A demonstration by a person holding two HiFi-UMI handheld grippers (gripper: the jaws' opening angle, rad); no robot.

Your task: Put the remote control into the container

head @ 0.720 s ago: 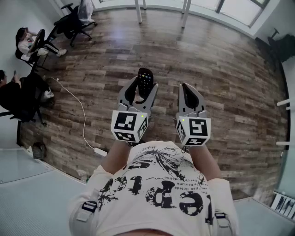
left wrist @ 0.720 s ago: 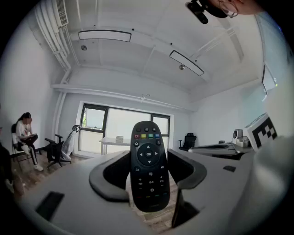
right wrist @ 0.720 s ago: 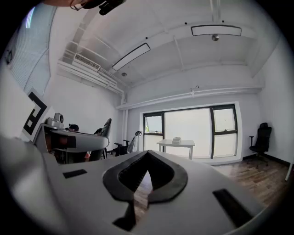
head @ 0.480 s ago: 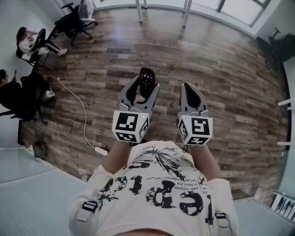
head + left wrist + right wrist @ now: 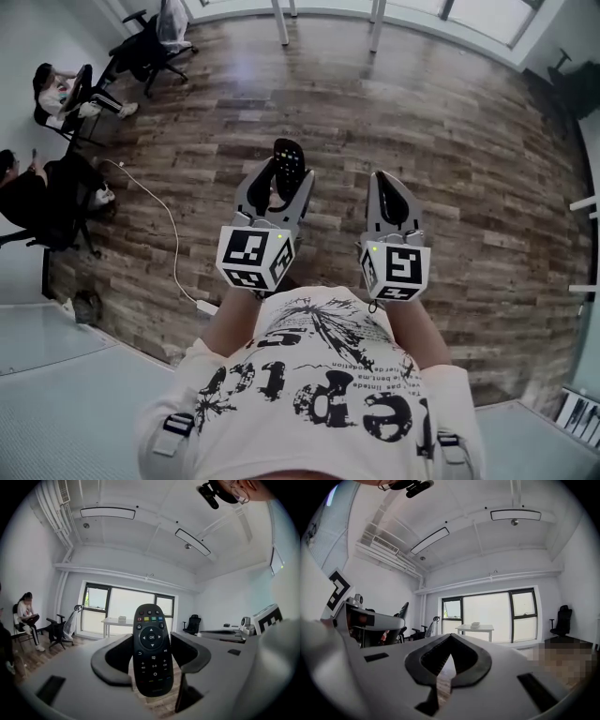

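Note:
A black remote control (image 5: 287, 161) with coloured buttons stands upright between the jaws of my left gripper (image 5: 283, 178), which is shut on its lower half. In the left gripper view the remote control (image 5: 153, 648) fills the centre, with its button face turned to the camera. My right gripper (image 5: 388, 180) is held level beside the left one, shut and empty. Its tips meet at a point in the right gripper view (image 5: 450, 637). Both are held in front of the person's chest above a wooden floor (image 5: 450, 150). No container shows in any view.
Two people (image 5: 56, 86) sit on chairs at the far left, near a black office chair (image 5: 148, 42). A white cable (image 5: 169, 234) runs across the floor to a power strip (image 5: 203, 307). White table legs (image 5: 280, 22) stand by the windows at the back.
My left gripper has drifted a little to the left and forward with the remote control in it. The right gripper has barely moved.

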